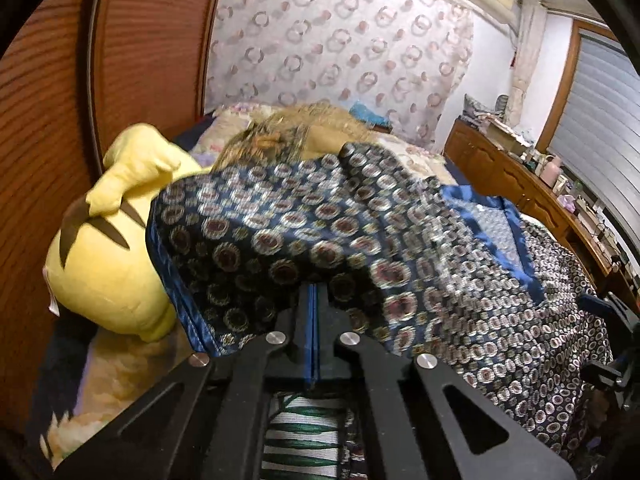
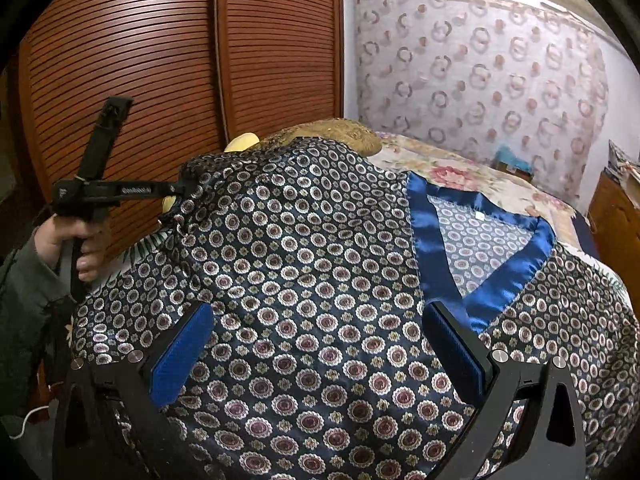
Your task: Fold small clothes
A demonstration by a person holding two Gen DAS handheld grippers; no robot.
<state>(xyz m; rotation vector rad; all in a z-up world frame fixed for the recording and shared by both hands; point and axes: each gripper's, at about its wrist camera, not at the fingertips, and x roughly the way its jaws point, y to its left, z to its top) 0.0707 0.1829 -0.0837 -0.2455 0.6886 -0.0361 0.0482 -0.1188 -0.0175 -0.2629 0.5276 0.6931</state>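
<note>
A dark blue satin top [image 2: 312, 264] with a ring-medallion print and a bright blue V-neck trim [image 2: 480, 264] lies spread on the bed. My left gripper [image 1: 312, 296] is shut on a lifted sleeve or side edge of the top [image 1: 280, 236], which drapes over its fingers. In the right wrist view the left gripper [image 2: 182, 190] shows at the top's left edge, held in a hand. My right gripper [image 2: 320, 344] is open, hovering over the top's front, its blue pads [image 2: 182, 354] apart and empty.
A yellow plush toy [image 1: 108, 264] lies at the left by the wooden slatted wardrobe [image 2: 160, 60]. A floral bedspread [image 2: 460, 176] and a gold cushion [image 2: 344, 136] lie behind. A cluttered wooden dresser [image 1: 532, 184] runs along the right wall.
</note>
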